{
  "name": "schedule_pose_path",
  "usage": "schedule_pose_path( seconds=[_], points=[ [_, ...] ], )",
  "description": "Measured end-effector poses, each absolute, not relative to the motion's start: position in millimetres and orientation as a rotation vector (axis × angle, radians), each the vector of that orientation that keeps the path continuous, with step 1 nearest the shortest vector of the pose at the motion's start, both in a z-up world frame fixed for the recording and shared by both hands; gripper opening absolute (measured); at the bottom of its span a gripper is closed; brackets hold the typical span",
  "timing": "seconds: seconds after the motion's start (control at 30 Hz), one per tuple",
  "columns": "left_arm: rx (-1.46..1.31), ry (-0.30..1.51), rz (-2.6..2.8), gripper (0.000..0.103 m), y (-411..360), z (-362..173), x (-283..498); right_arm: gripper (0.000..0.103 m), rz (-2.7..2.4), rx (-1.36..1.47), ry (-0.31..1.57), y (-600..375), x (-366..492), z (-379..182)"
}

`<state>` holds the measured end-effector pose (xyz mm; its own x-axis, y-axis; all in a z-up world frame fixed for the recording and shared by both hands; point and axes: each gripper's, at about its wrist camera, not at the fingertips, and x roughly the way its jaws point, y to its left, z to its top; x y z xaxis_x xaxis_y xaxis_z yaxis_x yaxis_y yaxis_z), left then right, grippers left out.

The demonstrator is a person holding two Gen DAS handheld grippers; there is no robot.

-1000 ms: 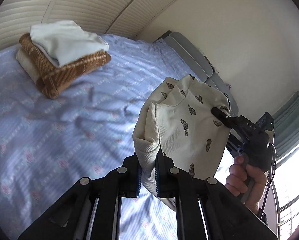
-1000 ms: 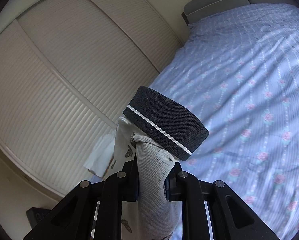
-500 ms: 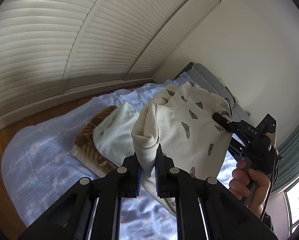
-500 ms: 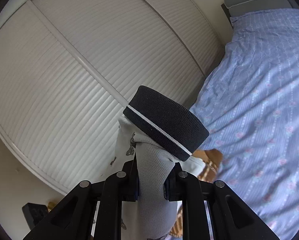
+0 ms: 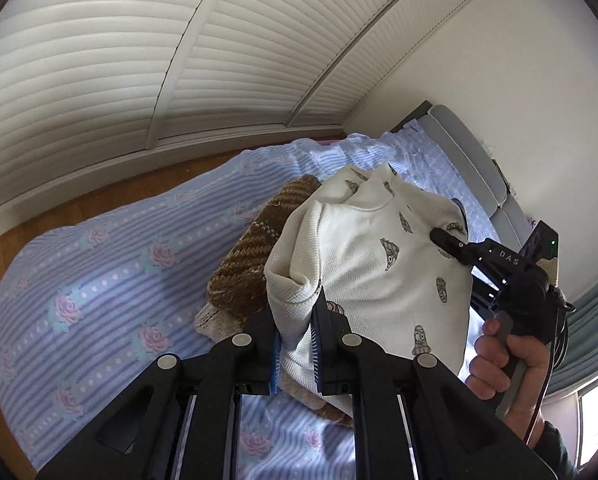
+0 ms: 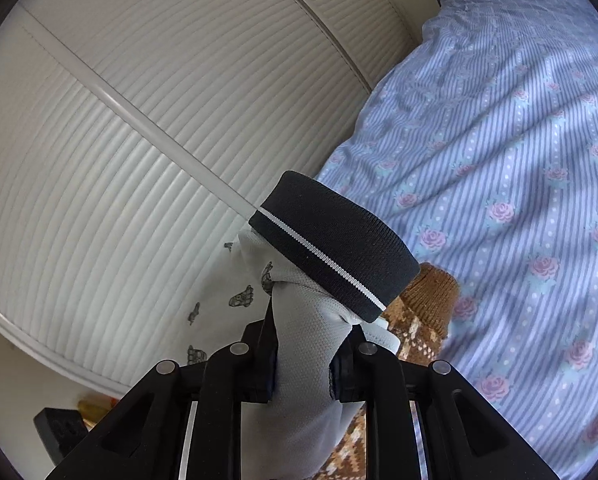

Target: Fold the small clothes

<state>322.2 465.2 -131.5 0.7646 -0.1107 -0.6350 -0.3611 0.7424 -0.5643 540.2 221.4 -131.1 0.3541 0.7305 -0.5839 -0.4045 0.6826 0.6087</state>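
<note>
A folded cream top point(image 5: 379, 264) with small dark prints hangs between both grippers, just above a stack of folded clothes topped by a brown knit point(image 5: 251, 260). My left gripper point(image 5: 297, 312) is shut on the garment's near left edge. The right gripper point(image 5: 451, 240), held by a hand point(image 5: 499, 360), pinches its far right edge. In the right wrist view the right gripper point(image 6: 305, 328) clamps bunched cream cloth point(image 6: 303, 368) below a dark ribbed band with a white stripe point(image 6: 331, 244); its jaws are opening slightly, pads still on the cloth. The brown knit point(image 6: 431, 292) peeks out beneath.
The bed point(image 5: 99, 280) has a blue striped sheet with pink roses point(image 6: 519, 160). White slatted wardrobe doors point(image 5: 179, 60) stand beyond a strip of wooden floor point(image 5: 27, 232). A grey headboard point(image 5: 471, 160) lies along the wall.
Both grippers have carried the cream top across the bed to the stack of folded clothes and lowered it a little. The stack now lies right under the garment.
</note>
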Motion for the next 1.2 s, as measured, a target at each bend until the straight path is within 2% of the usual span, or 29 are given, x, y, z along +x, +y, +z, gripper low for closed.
schedule_pose_path(
  seconds=[0.13,0.2,0.27,0.3,0.4,0.53,0.7,0.73,0.8,0.87,0.97,1.07,1.2],
  points=[
    [-0.714,0.684,0.149,0.021,463,-135,322,0.038,0.684,0.336,0.944,221,537,-135],
    [-0.687,0.690,0.159,0.036,459,-128,318,0.045,0.654,0.269,0.914,223,532,-127],
    [-0.675,0.686,0.172,0.051,454,-122,311,0.047,0.635,0.216,0.881,224,528,-116],
    [-0.668,0.677,0.184,0.055,453,-118,305,0.048,0.626,0.191,0.860,224,523,-108],
    [-0.632,0.666,0.210,0.056,444,-105,288,0.059,0.600,0.133,0.803,218,507,-88],
    [-0.555,0.640,0.236,0.060,424,-79,261,0.066,0.560,0.079,0.688,194,464,-51],
    [-0.451,0.561,0.238,0.078,377,-38,216,0.069,0.471,-0.019,0.534,148,381,-3],
    [-0.422,0.544,0.235,0.079,363,-29,206,0.070,0.452,-0.033,0.505,136,361,7],
    [-0.363,0.517,0.207,0.081,333,-13,188,0.081,0.426,-0.048,0.473,108,325,23],
    [-0.318,0.495,0.178,0.081,300,2,169,0.083,0.397,-0.031,0.439,74,289,36],
    [-0.264,0.448,0.142,0.092,251,25,144,0.085,0.316,-0.034,0.400,22,235,49],
    [-0.219,0.435,0.101,0.093,204,41,129,0.085,0.245,-0.041,0.377,-30,187,58],
    [-0.150,0.436,0.039,0.094,144,51,107,0.095,0.111,-0.046,0.340,-94,125,64]
  ],
)
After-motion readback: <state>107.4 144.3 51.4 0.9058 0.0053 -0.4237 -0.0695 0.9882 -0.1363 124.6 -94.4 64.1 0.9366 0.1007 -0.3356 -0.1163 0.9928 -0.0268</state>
